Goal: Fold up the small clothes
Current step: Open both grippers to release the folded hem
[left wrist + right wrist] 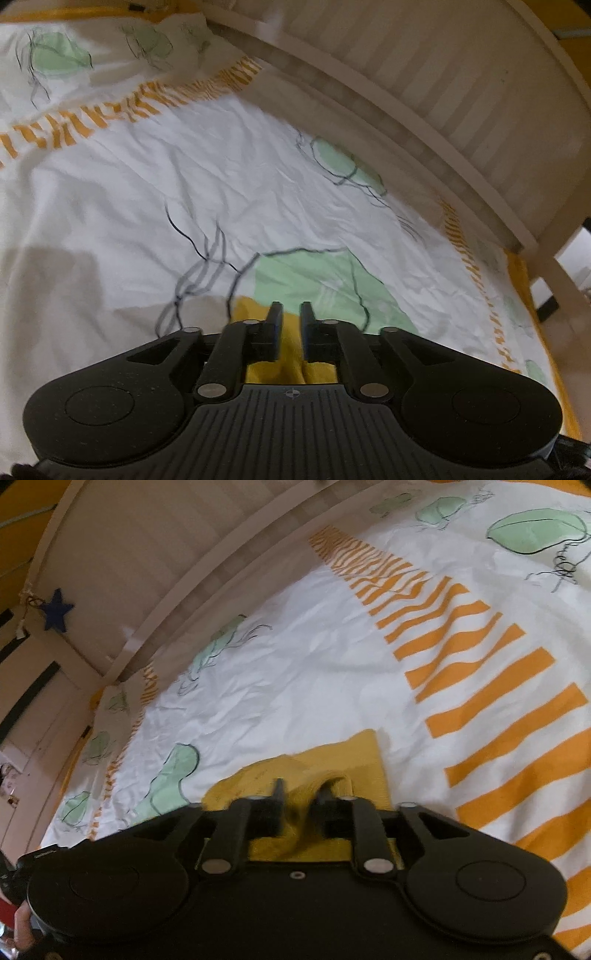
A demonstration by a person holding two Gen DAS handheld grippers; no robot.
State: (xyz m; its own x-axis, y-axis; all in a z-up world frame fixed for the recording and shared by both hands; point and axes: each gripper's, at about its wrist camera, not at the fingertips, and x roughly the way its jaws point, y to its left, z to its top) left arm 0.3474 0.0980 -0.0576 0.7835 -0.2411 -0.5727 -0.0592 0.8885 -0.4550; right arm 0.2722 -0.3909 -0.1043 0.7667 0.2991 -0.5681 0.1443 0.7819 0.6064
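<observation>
White bedding (229, 173) printed with green shapes and orange stripes covers the bed, a pale slatted bed frame (424, 74) rising at its far side. Near the cameras lies a small yellow garment (332, 764). The left tongs (291, 314) are nearly closed with yellow cloth bunched between the fingers. The right tongs (301, 794) pinch a raised fold of the same garment.

Matt yellow cloth (354, 760) on a creased cotton-like bedsheet (295, 672).

A home bedroom: patterned duvet (229, 177) against a white slatted bed frame (424, 85), star ornament (56, 613) beside it.
</observation>
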